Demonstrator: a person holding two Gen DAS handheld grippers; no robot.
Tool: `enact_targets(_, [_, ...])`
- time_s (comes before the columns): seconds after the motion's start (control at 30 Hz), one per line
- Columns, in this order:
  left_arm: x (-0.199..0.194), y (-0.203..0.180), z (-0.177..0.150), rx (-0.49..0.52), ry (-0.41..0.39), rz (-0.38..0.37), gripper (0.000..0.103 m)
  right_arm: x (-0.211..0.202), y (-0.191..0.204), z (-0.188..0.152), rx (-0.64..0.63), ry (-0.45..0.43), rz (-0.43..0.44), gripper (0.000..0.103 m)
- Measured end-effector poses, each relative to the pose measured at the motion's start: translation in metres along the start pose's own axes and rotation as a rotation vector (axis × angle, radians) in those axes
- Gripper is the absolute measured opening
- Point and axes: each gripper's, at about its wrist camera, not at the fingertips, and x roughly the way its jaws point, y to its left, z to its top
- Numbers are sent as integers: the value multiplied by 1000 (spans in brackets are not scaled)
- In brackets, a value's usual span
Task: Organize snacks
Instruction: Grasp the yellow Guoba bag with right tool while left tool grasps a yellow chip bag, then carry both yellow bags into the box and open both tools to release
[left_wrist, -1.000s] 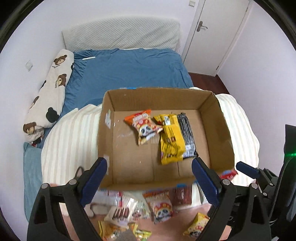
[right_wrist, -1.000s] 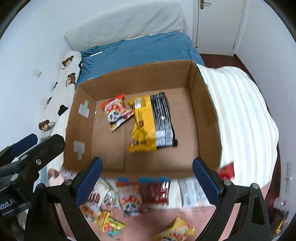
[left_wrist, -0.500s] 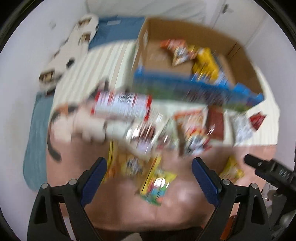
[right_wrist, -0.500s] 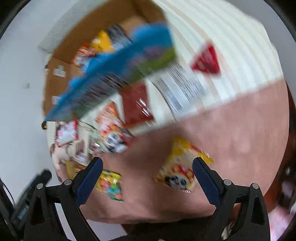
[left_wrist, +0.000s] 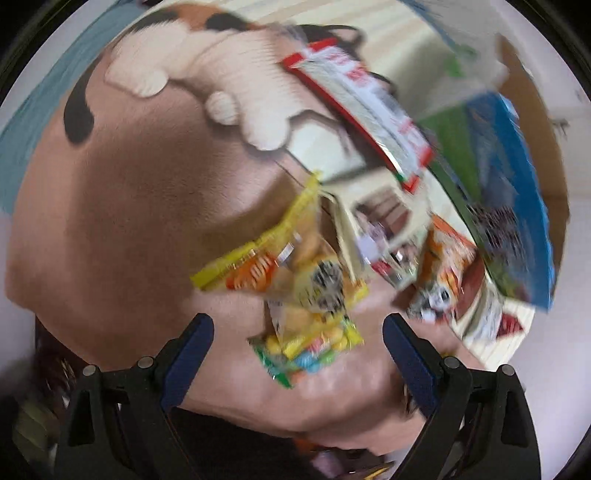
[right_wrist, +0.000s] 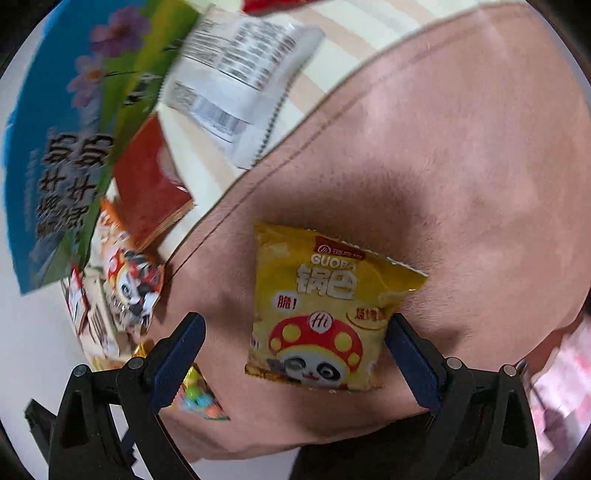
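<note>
My left gripper (left_wrist: 297, 350) is open just above a small colourful candy packet (left_wrist: 308, 349) and a yellow snack bag (left_wrist: 280, 266) lying on the brown blanket (left_wrist: 140, 221). My right gripper (right_wrist: 295, 350) is open, its jaws on either side of a yellow panda snack bag (right_wrist: 325, 306) that lies flat on the blanket; no contact shows. The cardboard box with its blue-green printed side (left_wrist: 509, 214) (right_wrist: 59, 155) stands beyond the loose snacks. The left view is blurred.
More packets lie by the box: a red-edged packet (left_wrist: 362, 107), an orange panda bag (right_wrist: 129, 284) (left_wrist: 447, 266), a dark red pack (right_wrist: 147, 184), a white pouch (right_wrist: 240, 81). A plush cat print (left_wrist: 207, 66) covers the blanket's far part.
Both grippers have dropped from over the box and moved close to the loose snacks on the blanket. The right one now frames the yellow panda bag; the left one hovers over the candy packet.
</note>
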Motion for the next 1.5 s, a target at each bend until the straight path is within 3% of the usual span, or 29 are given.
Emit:
enact_targets(0.1, [18, -3, 10, -42, 37, 2, 94, 9, 2, -1, 1, -17, -24, 95])
enact_targets(0.17, [30, -7, 14, -50, 46, 2, 90, 13, 6, -4, -24, -34, -62, 86])
enact_targets(0.2, [33, -8, 15, -47, 41, 11, 81, 13, 7, -6, -38, -41, -80, 78])
enact_targets(0.23, [35, -11, 18, -35, 32, 22, 65, 13, 9, -8, -69, -49, -99, 74])
enact_targets(0.33, [42, -22, 21, 45, 4, 77, 52, 9, 14, -14, -145, -64, -108, 64])
enact_targets(0.43, [44, -38, 14, 176, -65, 164, 53, 7, 23, -21, -227, -85, -139, 62])
enact_targets(0.5, [53, -45, 11, 231, -53, 225, 55, 12, 32, -25, -273, -61, -160, 66])
enact_targets(0.63, [63, -44, 9, 235, -66, 236, 52, 22, 40, -29, -277, -55, -181, 68])
enact_targets(0.83, [46, -56, -8, 339, -112, 256, 42, 22, 29, -26, -302, -82, -165, 56])
enact_targets(1.1, [23, -53, -24, 435, -163, 306, 35, 13, 38, -52, -376, -119, -119, 50])
enact_targets(1.27, [16, -56, -31, 449, -170, 289, 35, 12, 58, -65, -418, -122, -98, 50])
enact_targets(1.33, [25, -52, -25, 442, -119, 280, 37, 15, 67, -67, -441, -112, -111, 50])
enact_targets(1.4, [34, -36, -10, 396, -46, 262, 40, 27, 73, -66, -441, -79, -114, 50])
enact_targets(1.43, [38, -28, -4, 351, -21, 244, 48, 37, 76, -68, -440, -49, -117, 50])
enact_targets(1.5, [42, -16, 4, 265, 1, 181, 53, 46, 75, -67, -412, -29, -111, 52])
